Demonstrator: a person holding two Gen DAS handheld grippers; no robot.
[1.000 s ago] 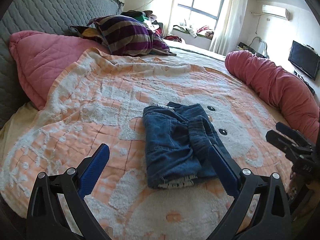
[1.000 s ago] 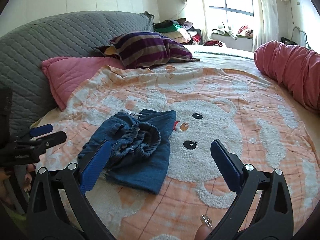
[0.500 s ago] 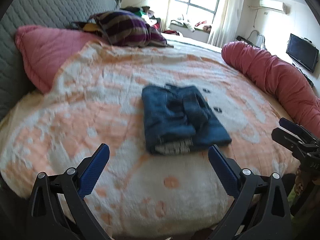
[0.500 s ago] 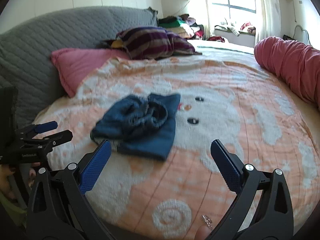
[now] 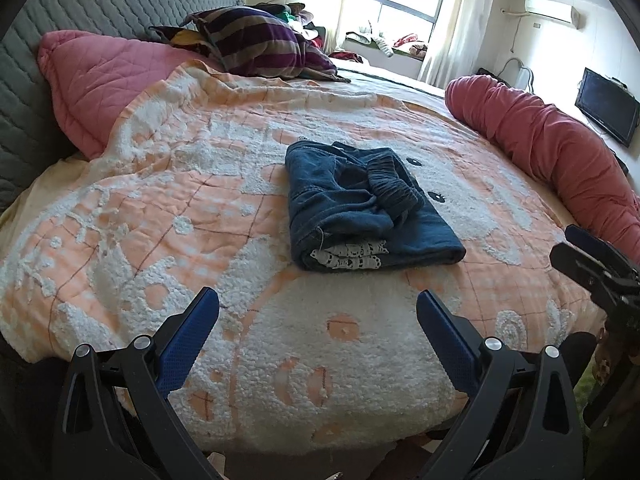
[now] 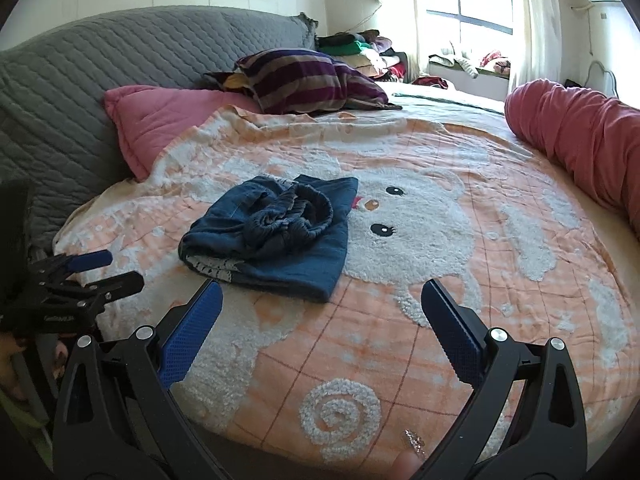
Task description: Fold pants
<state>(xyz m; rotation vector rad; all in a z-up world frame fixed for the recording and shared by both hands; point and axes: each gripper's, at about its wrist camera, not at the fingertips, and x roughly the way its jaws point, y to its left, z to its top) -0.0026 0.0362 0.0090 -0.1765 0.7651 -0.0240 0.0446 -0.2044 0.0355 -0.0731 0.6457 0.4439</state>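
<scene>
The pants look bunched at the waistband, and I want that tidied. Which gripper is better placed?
Probably right: the bunched waistband sits on the pants' right side, nearer the right gripper. Both grippers are open and withdrawn; the left gripper faces the lace hem.

Bed (image 5: 120, 208) with orange-white blanket, grey quilted headboard (image 6: 120, 60), bright window (image 5: 400, 0), wall TV (image 5: 606, 106), white walls, air conditioner (image 5: 552, 10).
</scene>
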